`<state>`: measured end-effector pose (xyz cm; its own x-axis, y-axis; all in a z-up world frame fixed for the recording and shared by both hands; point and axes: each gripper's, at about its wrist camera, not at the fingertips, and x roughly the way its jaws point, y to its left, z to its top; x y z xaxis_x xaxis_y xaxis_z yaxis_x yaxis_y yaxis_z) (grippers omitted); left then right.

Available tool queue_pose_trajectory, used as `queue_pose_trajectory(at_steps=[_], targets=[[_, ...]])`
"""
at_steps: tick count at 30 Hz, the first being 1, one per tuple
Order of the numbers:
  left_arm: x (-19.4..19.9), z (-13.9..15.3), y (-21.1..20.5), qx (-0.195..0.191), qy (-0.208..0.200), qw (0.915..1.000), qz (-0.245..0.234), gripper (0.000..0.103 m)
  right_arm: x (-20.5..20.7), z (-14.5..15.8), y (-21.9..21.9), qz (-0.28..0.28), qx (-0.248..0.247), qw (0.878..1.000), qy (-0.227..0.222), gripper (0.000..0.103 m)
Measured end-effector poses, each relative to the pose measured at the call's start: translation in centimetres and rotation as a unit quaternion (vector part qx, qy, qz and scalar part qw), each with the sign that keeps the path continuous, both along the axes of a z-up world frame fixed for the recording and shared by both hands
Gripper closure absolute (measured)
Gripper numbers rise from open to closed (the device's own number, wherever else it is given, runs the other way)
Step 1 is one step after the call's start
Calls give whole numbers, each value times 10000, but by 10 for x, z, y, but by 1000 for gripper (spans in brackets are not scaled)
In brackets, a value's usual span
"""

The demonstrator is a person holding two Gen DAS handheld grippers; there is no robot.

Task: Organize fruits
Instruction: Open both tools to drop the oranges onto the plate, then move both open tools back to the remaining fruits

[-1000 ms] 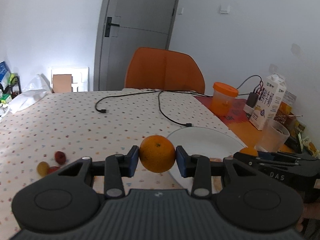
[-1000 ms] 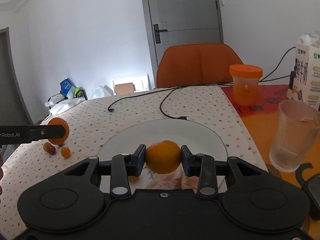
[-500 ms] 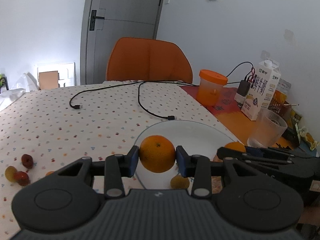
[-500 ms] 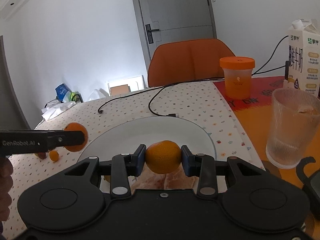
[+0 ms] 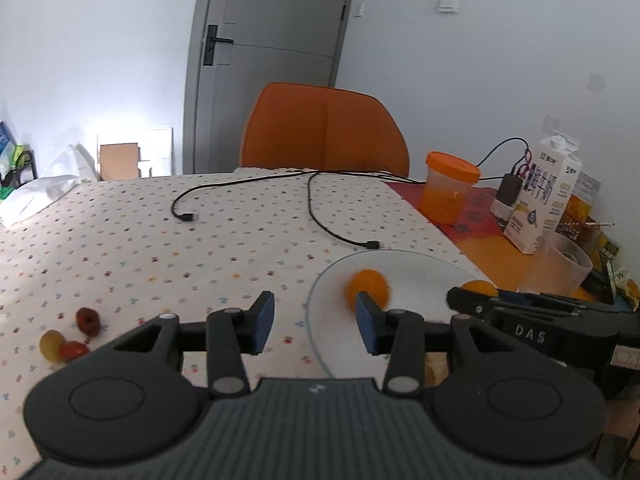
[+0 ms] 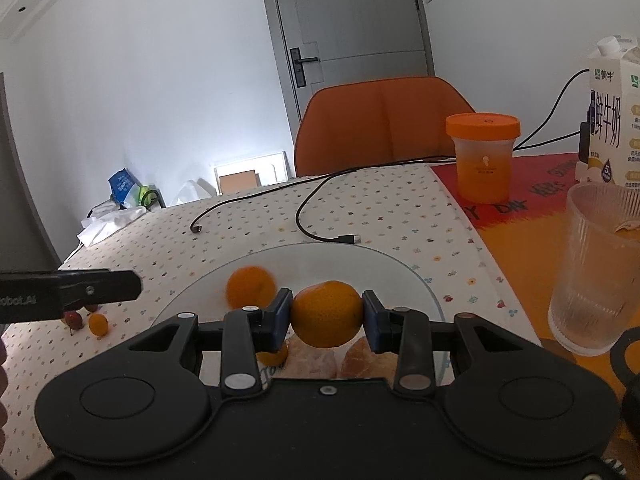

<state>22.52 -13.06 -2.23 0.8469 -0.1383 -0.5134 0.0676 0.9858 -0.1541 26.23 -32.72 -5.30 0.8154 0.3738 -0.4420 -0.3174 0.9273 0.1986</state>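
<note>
While left gripper (image 5: 315,322) jaws just opened empty, right gripper (image 6: 327,315) clamps orange (image 6: 327,314) over plate (image 6: 404,268).

The left gripper (image 5: 316,322), its jaws just opening and empty, hangs beside the white plate (image 5: 420,264) where a blurred orange (image 5: 368,286) lies.

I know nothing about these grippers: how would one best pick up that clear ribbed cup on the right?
Probably by the cup's lower wall, coming in level from the side facing the plate. It stands upright and narrows toward the base, so the pads fit better low down. The milk carton stands behind it, so that side looks crowded.
</note>
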Motion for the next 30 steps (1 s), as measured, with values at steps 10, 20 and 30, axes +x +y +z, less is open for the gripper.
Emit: queue_pose_trajectory(at_steps=[10,20,30], targets=[[-21,7,33,114,-111,9986,510,17,-11,10,4,4,125,9999,-118,33],[-44,9,75,115,-77,9953,959,14,-29,18,37,368,118,9990,-228,20],[-62,14,110,102,-119,9933,1144,14,-39,24,71,686,126,9973,-249,10]])
